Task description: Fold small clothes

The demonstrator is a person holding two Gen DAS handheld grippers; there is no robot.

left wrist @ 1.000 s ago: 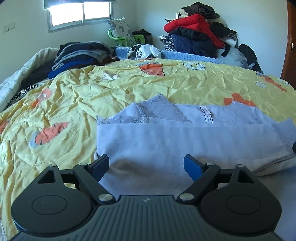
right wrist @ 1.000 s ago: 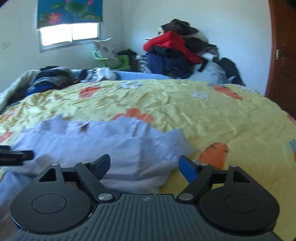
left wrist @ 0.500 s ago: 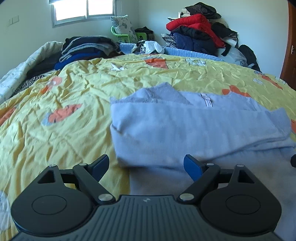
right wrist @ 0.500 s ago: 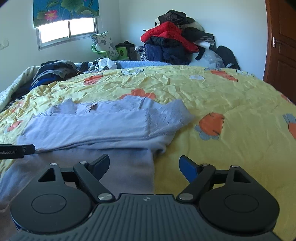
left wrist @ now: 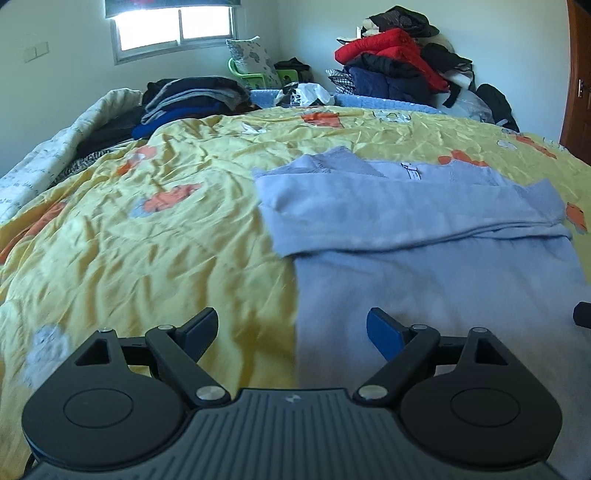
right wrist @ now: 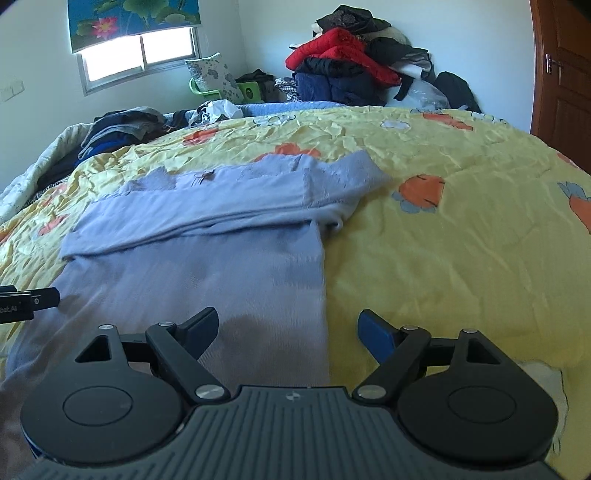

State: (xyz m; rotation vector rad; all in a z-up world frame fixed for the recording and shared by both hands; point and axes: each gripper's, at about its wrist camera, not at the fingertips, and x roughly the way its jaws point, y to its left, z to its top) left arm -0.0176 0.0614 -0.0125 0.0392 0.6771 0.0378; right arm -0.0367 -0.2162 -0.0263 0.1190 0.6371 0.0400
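Now, garment: a pale blue garment [left wrist: 424, 258] is lying flat on the yellow bedspread [left wrist: 147, 240], its far part folded back over itself into a band that is running across the width.
Left gripper: the left gripper [left wrist: 291, 332] is hovering spread wide with nothing between its jaws; the garment's left edge is running just ahead of the gap, so the left finger [left wrist: 199, 328] is sitting over bare bedspread and the right finger [left wrist: 384, 332] over blue cloth.
Right gripper: the right gripper [right wrist: 286, 330] is likewise standing released and empty; the garment's right edge is passing between its fingers, with cloth under the left finger and yellow bedspread under the right one.
Garment from the right wrist: the garment [right wrist: 207, 258] is stretching ahead and to the left, and the folded band is ending in a bunched sleeve ahead and slightly to the right.
Other gripper in view: a dark tip of the left gripper is poking in at the left border of the right wrist view, over the cloth; a dark bit at the right border of the left wrist view is too small to identify.
Beyond the garment: a stack of dark folded clothes [left wrist: 192, 99] is sitting far ahead to the left, and a heap of jackets [left wrist: 399, 66], red and navy, is piling up far ahead to the right against the wall.
Farther back: a patterned pillow [left wrist: 253, 59] is leaning on a green chair [right wrist: 251, 88] under the window [left wrist: 173, 29].
Right side: a brown door [right wrist: 565, 74] is standing far off to the right.
In the way: the bedspread between each gripper and the garment is lying open.
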